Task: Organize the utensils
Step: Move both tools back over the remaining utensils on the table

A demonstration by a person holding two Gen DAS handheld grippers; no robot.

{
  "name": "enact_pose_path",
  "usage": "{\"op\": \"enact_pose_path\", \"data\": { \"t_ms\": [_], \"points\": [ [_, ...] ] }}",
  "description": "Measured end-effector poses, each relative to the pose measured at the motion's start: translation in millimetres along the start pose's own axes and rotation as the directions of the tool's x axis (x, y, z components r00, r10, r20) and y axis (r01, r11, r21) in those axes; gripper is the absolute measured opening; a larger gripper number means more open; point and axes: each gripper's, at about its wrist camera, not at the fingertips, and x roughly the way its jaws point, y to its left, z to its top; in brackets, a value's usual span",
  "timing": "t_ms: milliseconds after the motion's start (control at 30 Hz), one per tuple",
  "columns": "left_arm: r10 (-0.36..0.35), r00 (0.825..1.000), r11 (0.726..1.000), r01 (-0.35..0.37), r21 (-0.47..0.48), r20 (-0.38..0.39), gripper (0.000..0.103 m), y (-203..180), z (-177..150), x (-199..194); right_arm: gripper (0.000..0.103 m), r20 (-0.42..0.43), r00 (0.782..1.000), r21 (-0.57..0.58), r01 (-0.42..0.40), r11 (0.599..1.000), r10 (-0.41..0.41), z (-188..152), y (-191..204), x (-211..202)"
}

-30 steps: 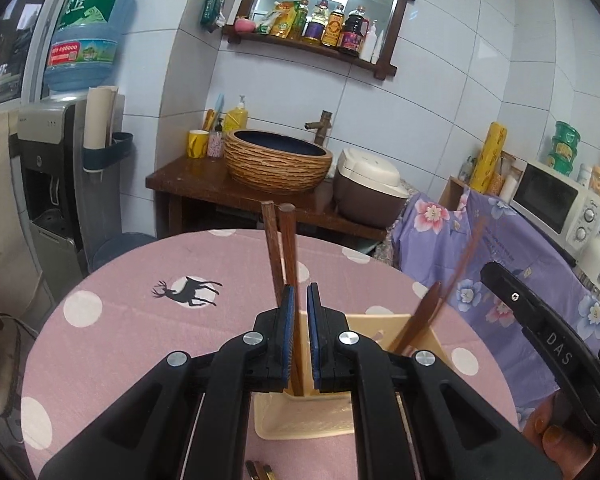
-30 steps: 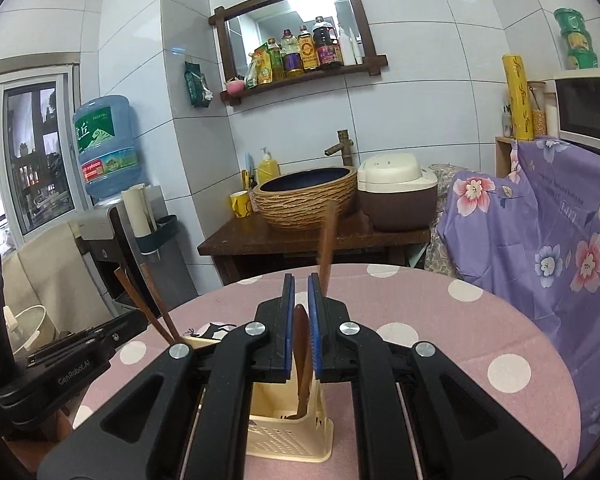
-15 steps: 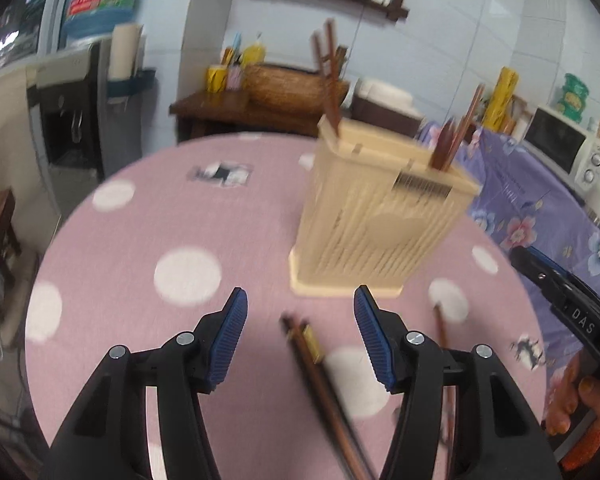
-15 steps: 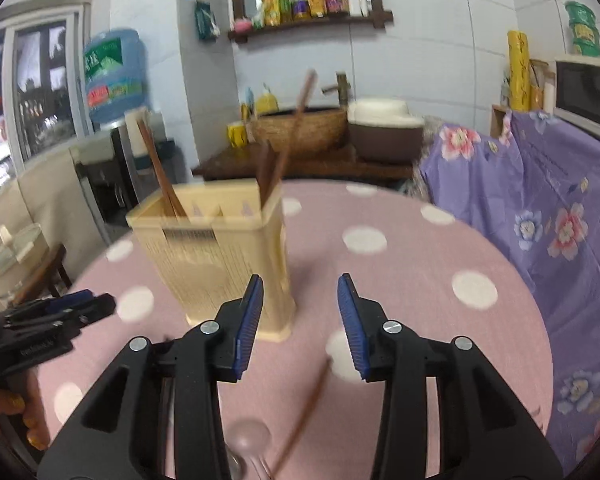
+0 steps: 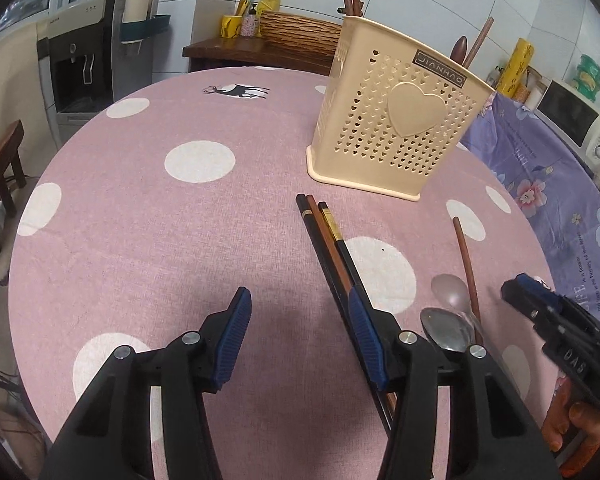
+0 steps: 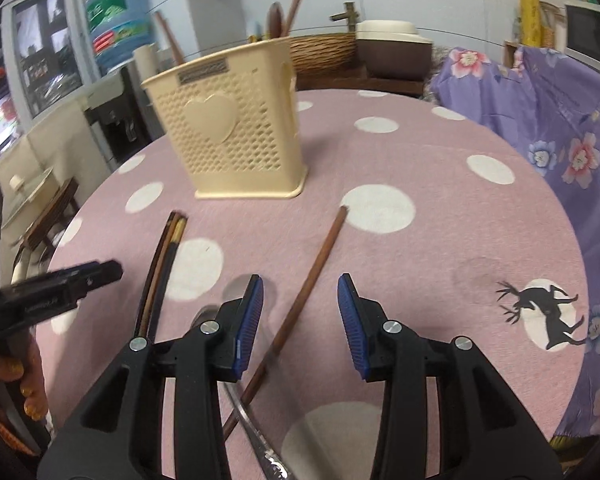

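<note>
The cream utensil holder (image 5: 396,120) stands upright on the pink dotted worktop (image 5: 140,220), some wooden utensils standing in it. Just before it lie three chopsticks (image 5: 328,236) side by side, with a wooden stick (image 6: 312,276) and two spoons (image 5: 448,312) nearby. The left hand-held gripper (image 5: 300,336) and right hand-held gripper (image 6: 300,320) both hover released, grasping nothing.

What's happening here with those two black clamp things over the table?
A person is sorting utensils into the beige holder with a handheld gripper in each hand. Both are open and hold nothing: the left gripper is beside the bundle of chopsticks on the table, the right gripper above the wooden stick. Two metal spoons also lie loose. A few wooden utensils stand in the holder.
</note>
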Motion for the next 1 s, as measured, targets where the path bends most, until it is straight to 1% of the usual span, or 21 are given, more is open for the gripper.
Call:
{"op": "enact_pose_path", "data": {
  "t_ms": [33, 133, 233, 367, 500, 667, 700, 733, 767, 867, 933, 967, 1000],
  "points": [
    [-0.002, 1.0, 1.0, 0.002, -0.002, 0.001, 0.05, 0, -2, -1, 0.04, -0.007, 1.0, -0.011, 0.001, 1.0, -0.002, -2, 1, 0],
    [-0.004, 1.0, 1.0, 0.004, 0.002, 0.004, 0.05, 0, -5, -5, 0.039, -0.03, 0.999, -0.015, -0.027, 1.0, 0.027, -11, 0, -4],
    [-0.009, 1.0, 1.0, 0.009, -0.002, 0.0, 0.05, 1, -7, -5, 0.038, -0.069, 0.997, -0.028, -0.046, 0.999, 0.044, -24, -1, -2],
    [-0.019, 1.0, 1.0, 0.019, -0.008, -0.012, 0.05, 1, -10, -3, 0.03, -0.106, 0.994, -0.047, -0.041, 0.998, 0.036, -34, -2, 3],
    [-0.02, 1.0, 1.0, 0.02, -0.01, -0.011, 0.05, -1, -12, -5, 0.023, -0.106, 0.994, -0.075, -0.049, 0.996, 0.041, -37, -2, 2],
    [-0.023, 1.0, 1.0, 0.023, -0.016, -0.011, 0.05, -1, -13, -7, 0.021, -0.102, 0.994, -0.138, -0.043, 0.99, 0.029, -40, 9, -1],
    [-0.024, 1.0, 1.0, 0.023, -0.016, -0.01, 0.05, -1, -13, -7, 0.015, -0.097, 0.995, -0.147, -0.029, 0.989, 0.014, -41, 10, 0],
    [-0.025, 1.0, 1.0, 0.024, -0.015, -0.01, 0.05, -2, -13, -7, 0.012, -0.093, 0.996, -0.146, -0.019, 0.989, 0.005, -41, 10, 0],
    [-0.025, 1.0, 1.0, 0.025, -0.015, -0.011, 0.05, -3, -13, -7, 0.009, -0.09, 0.996, -0.126, -0.021, 0.992, 0.009, -40, 7, 0],
    [-0.029, 1.0, 1.0, 0.029, -0.013, -0.012, 0.05, -4, -13, -7, 0.009, -0.09, 0.994, -0.051, -0.072, 0.996, 0.067, -38, -4, 0],
    [-0.029, 0.999, 1.0, 0.029, -0.01, -0.013, 0.05, -5, -14, -7, 0.009, -0.065, 0.988, 0.039, -0.139, 0.989, 0.142, -38, -17, -4],
    [-0.029, 0.999, 1.0, 0.029, -0.01, -0.013, 0.051, -5, -14, -7, 0.009, -0.055, 0.987, 0.08, -0.146, 0.986, 0.151, -37, -22, -6],
    [-0.028, 1.0, 1.0, 0.028, -0.01, -0.012, 0.051, -5, -14, -8, 0.009, -0.042, 0.989, 0.119, -0.136, 0.984, 0.142, -37, -30, -9]
  ]
}}
